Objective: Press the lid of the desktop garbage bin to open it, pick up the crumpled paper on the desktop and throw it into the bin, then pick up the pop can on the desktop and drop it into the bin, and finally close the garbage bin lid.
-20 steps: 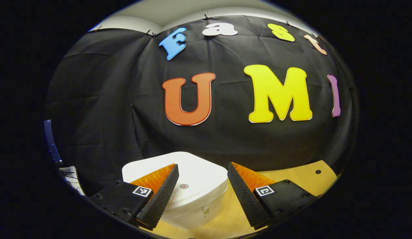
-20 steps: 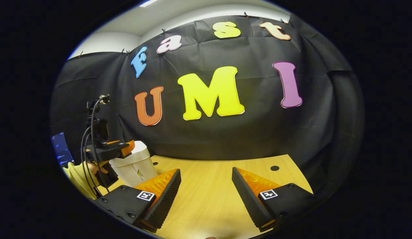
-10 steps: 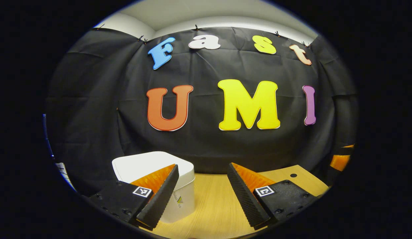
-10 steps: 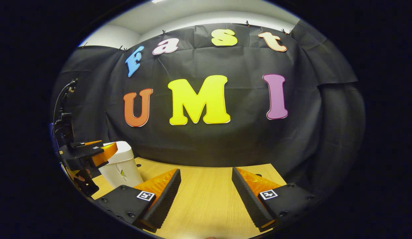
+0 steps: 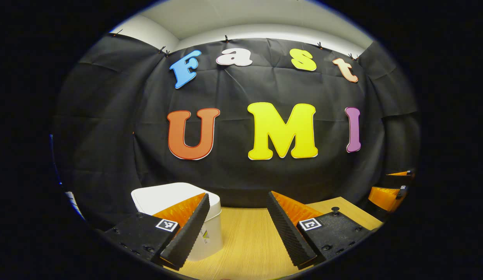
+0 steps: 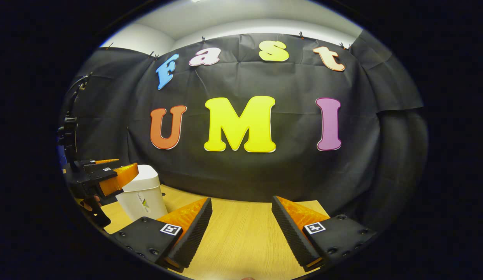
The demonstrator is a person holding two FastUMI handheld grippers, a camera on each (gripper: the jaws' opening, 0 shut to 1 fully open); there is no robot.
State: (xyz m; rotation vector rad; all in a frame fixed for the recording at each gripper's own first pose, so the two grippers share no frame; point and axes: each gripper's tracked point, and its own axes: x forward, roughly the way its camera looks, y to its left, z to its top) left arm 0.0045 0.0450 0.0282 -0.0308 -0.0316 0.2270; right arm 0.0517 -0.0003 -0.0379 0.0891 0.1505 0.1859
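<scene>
Both grippers have pulled back and risen since a second ago: the bin, which then sat low and large between the left gripper's fingers with its lid top facing the camera, now stands smaller at the lower left of the left gripper view, seen more from the side.

Nearest in the left gripper view, the left gripper (image 5: 235, 217) is spread wide, holding nothing, with bare desktop (image 5: 245, 241) between its fingers. In the right gripper view the right gripper (image 6: 241, 223) is likewise released and empty over the wood.

Just past the left gripper's left finger stands the white bin (image 5: 208, 237), its lid (image 5: 163, 196) lying flat on top and looking closed. In the right gripper view the bin (image 6: 142, 196) shows at the lower left, with the left gripper (image 6: 109, 177) hovering beside its lid, apparently apart from it. At the far right edge of the left gripper view the right gripper (image 5: 387, 190) shows well apart from the bin.

With the lid down, nothing inside the bin can be seen, so its contents cannot be told. No crumpled paper or pop can lies on the stretch of desktop in view. Judging from the shut lid, the empty open grippers and the retreat, the task is probably at its end, with the closing press done. Farthest back hangs the black cloth wall.
</scene>
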